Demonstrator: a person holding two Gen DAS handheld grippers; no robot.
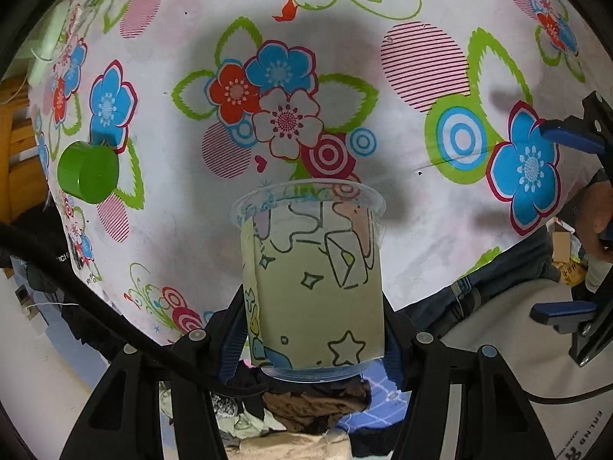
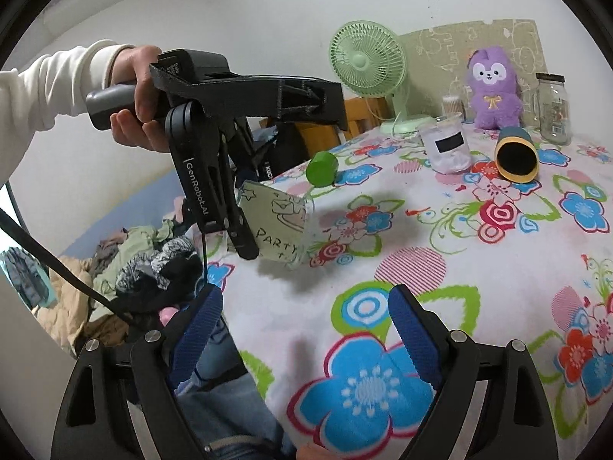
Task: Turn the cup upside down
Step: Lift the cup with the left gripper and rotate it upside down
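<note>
- The left gripper [image 1: 312,329] has its jaws clamped on the cup [image 1: 312,280], held in the air over the near left edge of the table [image 1: 440,237].
- The cup is tilted mouth-down, so the flip looks partly done; setting it down remains.
- The right gripper [image 2: 306,329] hangs with jaws apart, holding nothing.
- The cup is clear, thin plastic with a printed cartoon sleeve; the tablecloth is glossy and floral.

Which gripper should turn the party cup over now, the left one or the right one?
Left. The left hand-held gripper is already shut on the cup, holding it above the flowered table. The right hand-held gripper is open and empty.
</note>
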